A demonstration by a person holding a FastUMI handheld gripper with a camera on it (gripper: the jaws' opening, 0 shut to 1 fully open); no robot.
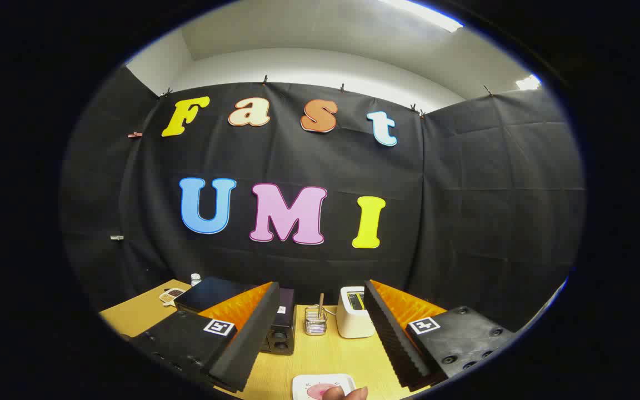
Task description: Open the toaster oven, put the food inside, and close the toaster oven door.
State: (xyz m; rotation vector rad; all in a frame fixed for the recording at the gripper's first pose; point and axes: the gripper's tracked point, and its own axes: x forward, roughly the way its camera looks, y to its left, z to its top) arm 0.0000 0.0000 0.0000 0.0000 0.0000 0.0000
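Presumably the black toaster oven [225,303], at lower left of the frame behind the left finger, is heavy and rigid; its door would be pulled by its handle, hidden from here. The claw [314,347] stands wide apart, gripping nothing. On the wooden surface [325,353], at bottom centre between the fingers, a white plate [306,383] carries pink food [317,391], likely soft and light, touched by a fingertip [345,394].
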